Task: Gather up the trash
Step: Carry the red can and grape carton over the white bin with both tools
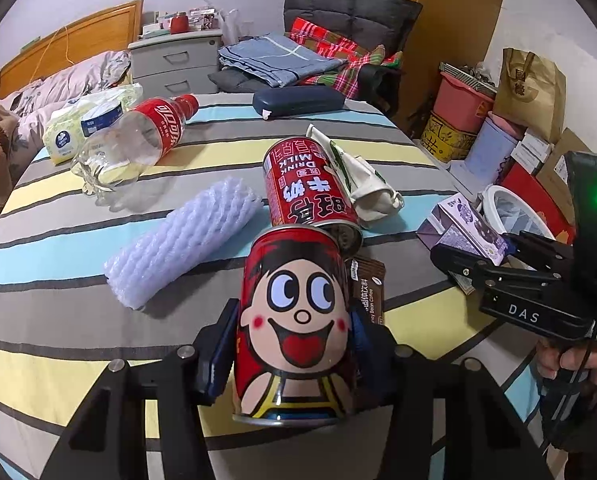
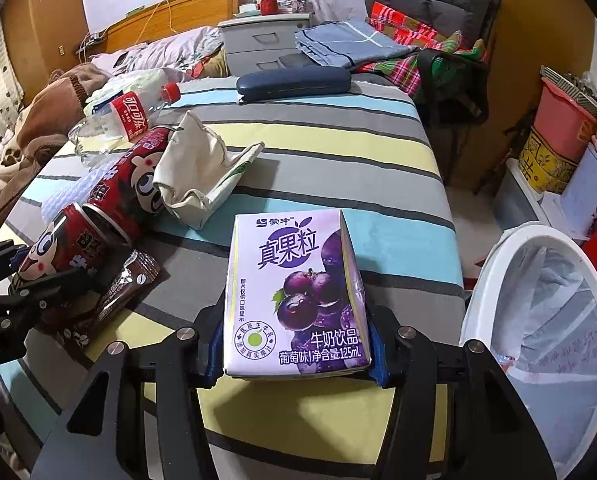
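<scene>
My left gripper (image 1: 294, 344) is shut on a red milk can (image 1: 294, 320) with a cartoon face, held just above the striped table (image 1: 58, 320). It also shows in the right wrist view (image 2: 54, 256). My right gripper (image 2: 294, 344) is shut on a purple grape milk carton (image 2: 298, 296), near the table's right edge, beside a white trash bin (image 2: 538, 312) lined with a bag. A second red can (image 1: 306, 184) lies behind the first. A brown coffee sachet (image 2: 118, 292), a crumpled white cloth bag (image 2: 194, 176), an empty cola bottle (image 1: 138, 140) and white foam netting (image 1: 186, 240) lie on the table.
A dark blue case (image 1: 298, 100) lies at the table's far edge, a tissue pack (image 1: 86, 120) at far left. Bed, grey drawers (image 1: 174, 64) and a chair piled with clothes stand behind. Boxes and bags (image 1: 526, 92) crowd the floor at right.
</scene>
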A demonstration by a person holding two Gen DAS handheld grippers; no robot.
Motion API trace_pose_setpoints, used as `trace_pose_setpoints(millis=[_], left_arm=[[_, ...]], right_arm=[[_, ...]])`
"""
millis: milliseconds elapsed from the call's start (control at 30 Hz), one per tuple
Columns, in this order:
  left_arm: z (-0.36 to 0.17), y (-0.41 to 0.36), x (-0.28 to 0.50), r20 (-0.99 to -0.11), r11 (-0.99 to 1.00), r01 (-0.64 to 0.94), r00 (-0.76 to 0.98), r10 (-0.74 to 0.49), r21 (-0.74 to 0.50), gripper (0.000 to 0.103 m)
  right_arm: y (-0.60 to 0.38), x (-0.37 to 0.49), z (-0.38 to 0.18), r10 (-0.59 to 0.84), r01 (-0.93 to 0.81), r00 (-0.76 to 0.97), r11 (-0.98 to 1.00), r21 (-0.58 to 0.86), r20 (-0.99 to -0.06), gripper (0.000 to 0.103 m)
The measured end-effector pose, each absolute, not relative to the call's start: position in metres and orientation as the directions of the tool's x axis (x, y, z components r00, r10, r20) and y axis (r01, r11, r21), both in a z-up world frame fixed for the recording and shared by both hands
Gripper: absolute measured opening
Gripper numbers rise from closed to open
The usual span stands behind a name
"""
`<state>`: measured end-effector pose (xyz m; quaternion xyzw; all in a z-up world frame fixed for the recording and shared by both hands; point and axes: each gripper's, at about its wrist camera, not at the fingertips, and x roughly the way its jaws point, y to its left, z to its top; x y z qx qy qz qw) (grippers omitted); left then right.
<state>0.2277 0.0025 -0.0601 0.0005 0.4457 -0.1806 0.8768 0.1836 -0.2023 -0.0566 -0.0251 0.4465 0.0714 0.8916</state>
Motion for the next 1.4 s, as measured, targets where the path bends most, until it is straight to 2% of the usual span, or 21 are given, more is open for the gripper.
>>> trace_pose_setpoints(millis=[667, 1100, 1400], left_arm=[[-0.016, -0.025, 0.199, -0.732, 0.927, 0.346, 0.593, -0.334, -0.143, 0.053], [0.002, -0.11, 0.19, -0.709, 0.877, 0.458, 0.569, -0.417, -0.149, 0.053], [0.003, -0.185, 0.187, -0.709, 0.827, 0.54, 0.523, -0.473, -0.154, 0.053]], right_arm=[[-0.224, 0.159, -0.026, 0.093, -0.088, 0.653, 0.995, 0.047, -0.752, 0.055], [-0.289, 0.134, -0.008, -0.002, 0.038, 0.692, 0.999, 0.034, -0.722, 0.055], [-0.341, 0.122, -0.012, -0.068, 0.13, 0.672, 0.991, 0.027, -0.737, 0.055]])
